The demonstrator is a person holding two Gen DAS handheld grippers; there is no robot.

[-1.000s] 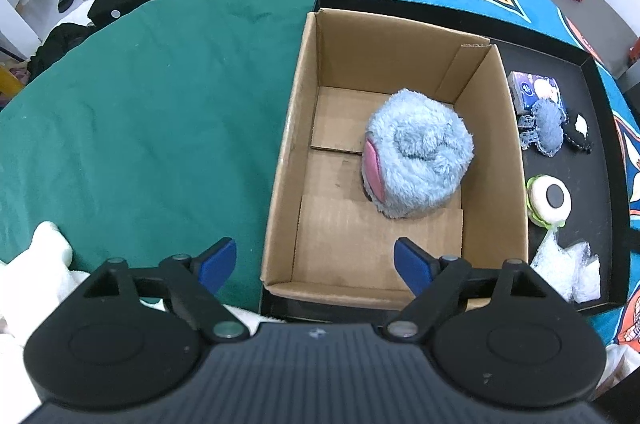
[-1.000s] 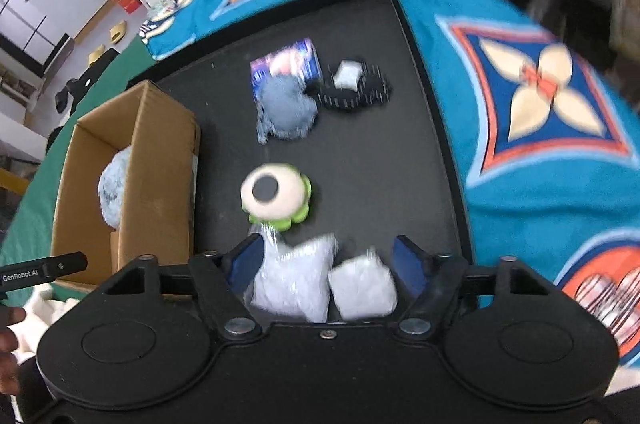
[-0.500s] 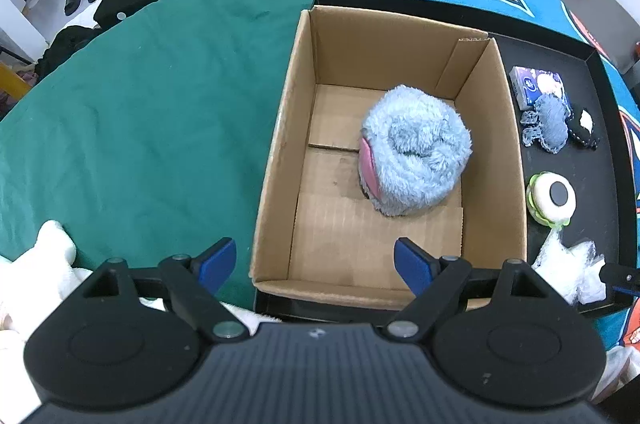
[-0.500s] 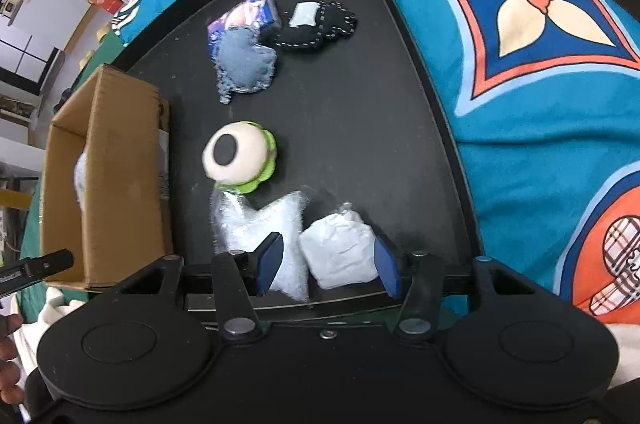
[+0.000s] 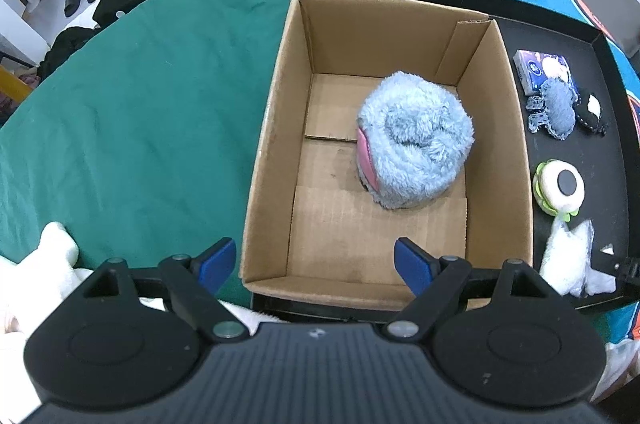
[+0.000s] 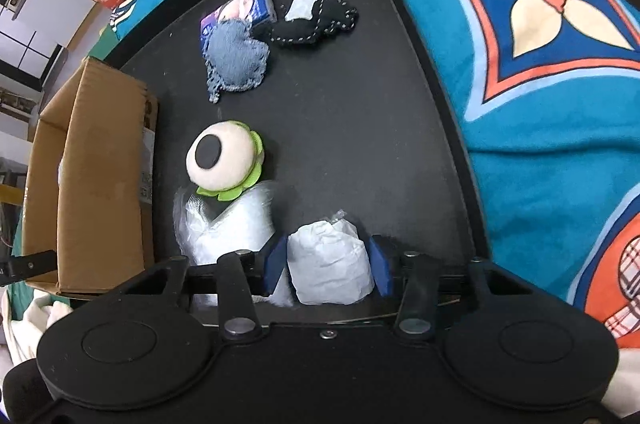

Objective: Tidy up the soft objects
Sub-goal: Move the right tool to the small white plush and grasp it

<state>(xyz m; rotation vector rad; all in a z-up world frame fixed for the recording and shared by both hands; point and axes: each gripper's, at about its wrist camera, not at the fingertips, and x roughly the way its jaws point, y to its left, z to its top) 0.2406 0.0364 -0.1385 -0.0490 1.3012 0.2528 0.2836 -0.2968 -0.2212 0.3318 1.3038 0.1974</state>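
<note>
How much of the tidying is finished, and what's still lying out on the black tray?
One item looks packed: the fluffy blue plush sits inside the cardboard box. In hand: the right gripper has its pads against a white wrapped bundle. The left gripper hangs open and empty. Left on the black tray: eyeball plush, clear bag, denim heart, black stitched pouch, tissue pack.

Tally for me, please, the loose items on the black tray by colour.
White plastic-wrapped bundles: 2
Cream-and-green eyeball plush: 1
Grey-blue denim plush: 1
Black stitched plush: 1
Purple tissue pack: 1
Total: 6
</note>
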